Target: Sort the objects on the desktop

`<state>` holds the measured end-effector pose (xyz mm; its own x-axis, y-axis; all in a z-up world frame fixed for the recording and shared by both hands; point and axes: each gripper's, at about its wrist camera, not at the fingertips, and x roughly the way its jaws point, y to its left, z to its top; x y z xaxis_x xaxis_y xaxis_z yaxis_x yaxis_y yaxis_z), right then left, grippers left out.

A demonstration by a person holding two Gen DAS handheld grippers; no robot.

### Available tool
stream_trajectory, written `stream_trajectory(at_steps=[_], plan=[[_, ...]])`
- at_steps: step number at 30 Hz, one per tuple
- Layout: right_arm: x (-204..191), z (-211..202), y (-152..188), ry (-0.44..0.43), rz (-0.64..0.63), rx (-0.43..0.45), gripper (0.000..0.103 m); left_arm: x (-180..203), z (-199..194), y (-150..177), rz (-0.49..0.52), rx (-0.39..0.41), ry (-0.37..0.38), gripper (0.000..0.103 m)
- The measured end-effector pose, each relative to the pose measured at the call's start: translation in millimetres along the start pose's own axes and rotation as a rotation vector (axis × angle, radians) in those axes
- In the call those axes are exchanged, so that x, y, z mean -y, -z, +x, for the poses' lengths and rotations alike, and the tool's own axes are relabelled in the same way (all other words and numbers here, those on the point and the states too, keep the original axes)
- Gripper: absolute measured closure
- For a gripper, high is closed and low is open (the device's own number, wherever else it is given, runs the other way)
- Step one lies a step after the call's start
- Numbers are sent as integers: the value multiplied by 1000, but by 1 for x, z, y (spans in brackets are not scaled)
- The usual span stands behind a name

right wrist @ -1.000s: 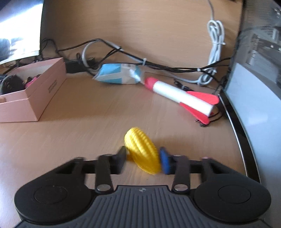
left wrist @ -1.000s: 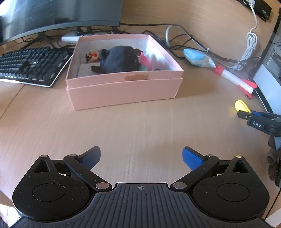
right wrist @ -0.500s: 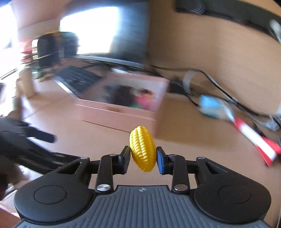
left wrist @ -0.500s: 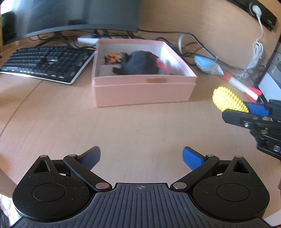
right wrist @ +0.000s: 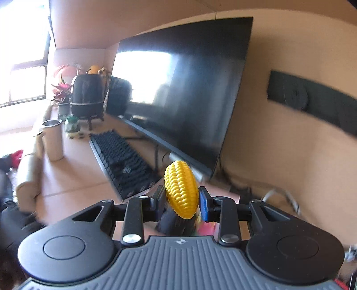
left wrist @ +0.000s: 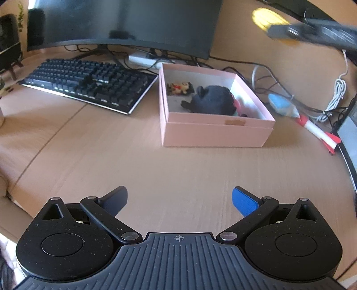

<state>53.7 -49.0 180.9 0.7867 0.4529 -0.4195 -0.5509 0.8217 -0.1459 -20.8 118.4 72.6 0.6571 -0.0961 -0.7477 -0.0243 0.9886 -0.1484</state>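
My right gripper is shut on a yellow toy corn cob and holds it high in the air; both show blurred at the top right of the left wrist view, the corn above the open pink box. The box holds a black plush toy and a small red figure. My left gripper is open and empty, low over the wooden desk in front of the box. A red and white toy rocket and a blue packet lie right of the box.
A black keyboard lies left of the box, under a large dark monitor. Cables run along the back right. In the right wrist view a metal cup and potted plants stand at the desk's far end.
My right gripper has lifted the corn off the desk and carried it up and left to above the box. My left gripper has drawn back from the box, staying open.
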Motion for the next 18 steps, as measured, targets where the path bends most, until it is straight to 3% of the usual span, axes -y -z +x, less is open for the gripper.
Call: stream_trajectory(at_steps=[4,7,12,18], plan=[[1,48,-23,14,-15,17,71,-10,-4,-2,-26,8,-19,1],[0,69,-25,28,-6,22,59,-17,-4,1,-34,4,-34,0],[5,66,-12,3,83,12,42,-20,6,-4,-44,-21,-42,0],[38,42,20,63,190,-25,25,11,25,-20,21,-15,3,0]])
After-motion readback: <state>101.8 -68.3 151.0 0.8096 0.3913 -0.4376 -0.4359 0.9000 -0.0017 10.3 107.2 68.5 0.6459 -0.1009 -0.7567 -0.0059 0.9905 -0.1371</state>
